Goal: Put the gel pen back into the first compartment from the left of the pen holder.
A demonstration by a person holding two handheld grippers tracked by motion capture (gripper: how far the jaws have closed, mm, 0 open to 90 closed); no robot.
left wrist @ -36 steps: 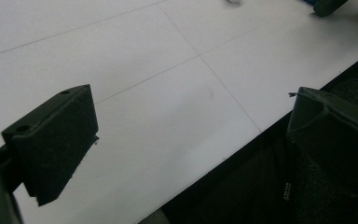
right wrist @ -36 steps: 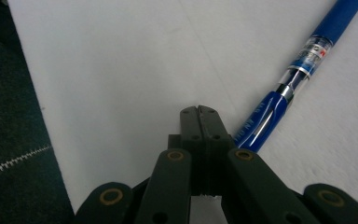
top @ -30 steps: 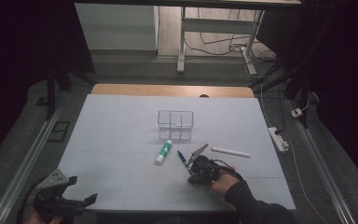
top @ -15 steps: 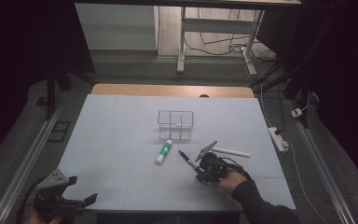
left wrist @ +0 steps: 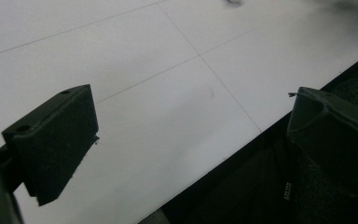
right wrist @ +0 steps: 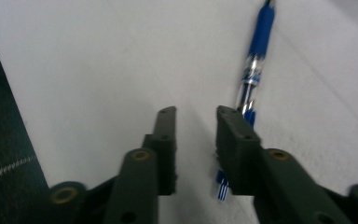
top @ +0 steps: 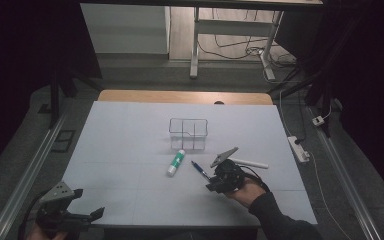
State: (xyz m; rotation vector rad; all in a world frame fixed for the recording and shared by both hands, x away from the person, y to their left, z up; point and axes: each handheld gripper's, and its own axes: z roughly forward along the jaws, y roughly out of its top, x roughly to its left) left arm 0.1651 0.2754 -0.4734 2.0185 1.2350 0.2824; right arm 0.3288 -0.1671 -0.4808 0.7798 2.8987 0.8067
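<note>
A blue pen [top: 200, 170] lies on the white table [top: 130, 145], in front of a small wire basket [top: 188, 132]. My right gripper [top: 211, 184] is at the pen's near end. In the right gripper view its jaws [right wrist: 196, 140] stand partly apart and have just been opening, with nothing between them. The pen [right wrist: 256, 60] runs away from beside the right-hand jaw. A green-and-white tube [top: 176, 162] lies left of the pen, and a white stick [top: 250, 163] to its right. My left gripper [top: 89, 202] hangs wide open [left wrist: 191, 126] over the table's front left edge, holding nothing.
A white power strip [top: 298, 149] lies on the floor to the right of the table. Metal rails [top: 35, 165] run along both sides. A wooden strip [top: 180, 96] borders the far edge, with desk legs and cables beyond it.
The right hand has drifted a little to the right at the pen's near end. The left gripper has stayed where it was.
</note>
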